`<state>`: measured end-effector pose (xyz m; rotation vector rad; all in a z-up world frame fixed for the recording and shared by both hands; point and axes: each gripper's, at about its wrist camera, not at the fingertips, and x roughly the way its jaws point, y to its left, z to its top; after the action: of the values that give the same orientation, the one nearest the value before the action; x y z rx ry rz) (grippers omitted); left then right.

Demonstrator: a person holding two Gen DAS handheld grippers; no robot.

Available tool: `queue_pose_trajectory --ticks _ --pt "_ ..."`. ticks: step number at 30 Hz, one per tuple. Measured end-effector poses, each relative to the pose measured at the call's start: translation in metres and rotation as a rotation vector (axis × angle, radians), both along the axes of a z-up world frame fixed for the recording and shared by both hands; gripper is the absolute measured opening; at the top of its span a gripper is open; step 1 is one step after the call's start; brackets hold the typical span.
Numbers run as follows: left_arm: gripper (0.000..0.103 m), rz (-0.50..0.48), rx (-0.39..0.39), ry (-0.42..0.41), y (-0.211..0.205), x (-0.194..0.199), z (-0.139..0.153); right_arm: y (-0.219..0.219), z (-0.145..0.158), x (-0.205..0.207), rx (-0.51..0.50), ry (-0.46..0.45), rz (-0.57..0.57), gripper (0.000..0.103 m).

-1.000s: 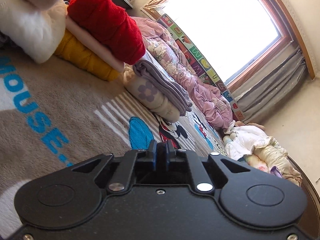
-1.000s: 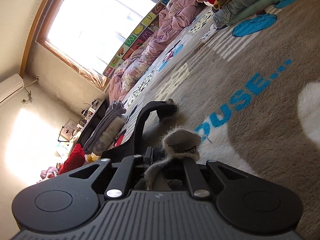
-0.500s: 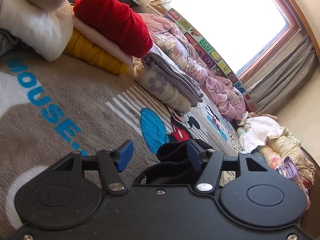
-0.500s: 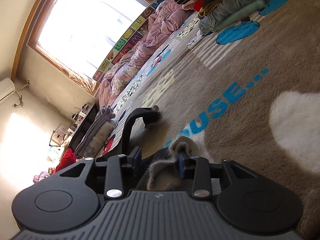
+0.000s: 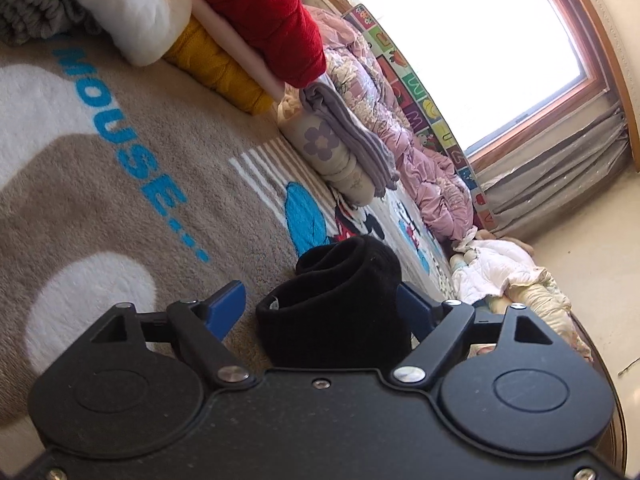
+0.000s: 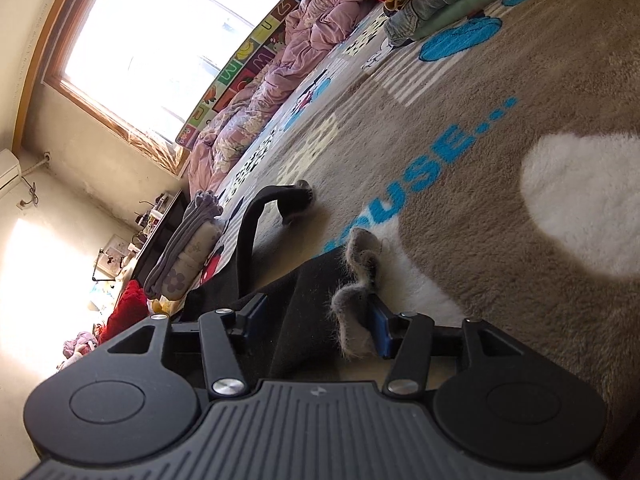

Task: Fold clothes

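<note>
I note both claws opening. The left gripper (image 5: pixel 320 304) straddles a black garment (image 5: pixel 340 300) on the rug (image 5: pixel 100 200); its right pad is hidden. The right gripper (image 6: pixel 316 320) straddles the garment's fuzzy grey hem (image 6: pixel 352 304), contact unclear.

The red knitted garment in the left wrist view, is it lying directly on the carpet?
No, the red knitted garment rests on top of a pile, above a pale pink garment and a yellow one.

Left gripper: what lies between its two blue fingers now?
In the left wrist view, a folded black garment lies on the carpet between the fingers of the left gripper, whose jaws are opening.
</note>
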<state>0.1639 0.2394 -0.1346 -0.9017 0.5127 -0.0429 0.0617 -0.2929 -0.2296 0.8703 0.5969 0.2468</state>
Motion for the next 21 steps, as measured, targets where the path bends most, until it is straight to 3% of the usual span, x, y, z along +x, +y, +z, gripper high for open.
queue_pose_trajectory --ticks 2,4,6,9,15,21 --pt "0.082 -0.012 0.035 0.026 -0.009 0.005 -0.004 0.001 0.0 -0.002 -0.009 0.0 -0.003 0.051" --pt "0.074 -0.018 0.087 0.044 -0.02 0.011 -0.008 0.003 -0.001 -0.003 -0.029 0.0 -0.006 0.044" --pt "0.046 -0.028 0.132 0.049 -0.028 0.013 -0.009 0.003 -0.004 -0.003 -0.025 0.0 -0.002 0.023" --pt "0.02 -0.043 0.156 0.045 -0.034 0.012 -0.009 0.002 -0.005 -0.004 -0.011 -0.008 0.004 0.013" --pt "0.012 -0.026 0.075 0.008 -0.027 -0.007 0.002 -0.002 0.002 -0.015 0.042 -0.044 0.013 0.012" --pt "0.011 -0.013 0.067 -0.012 -0.025 -0.031 0.024 -0.016 -0.002 -0.024 0.174 -0.02 0.018 0.012"
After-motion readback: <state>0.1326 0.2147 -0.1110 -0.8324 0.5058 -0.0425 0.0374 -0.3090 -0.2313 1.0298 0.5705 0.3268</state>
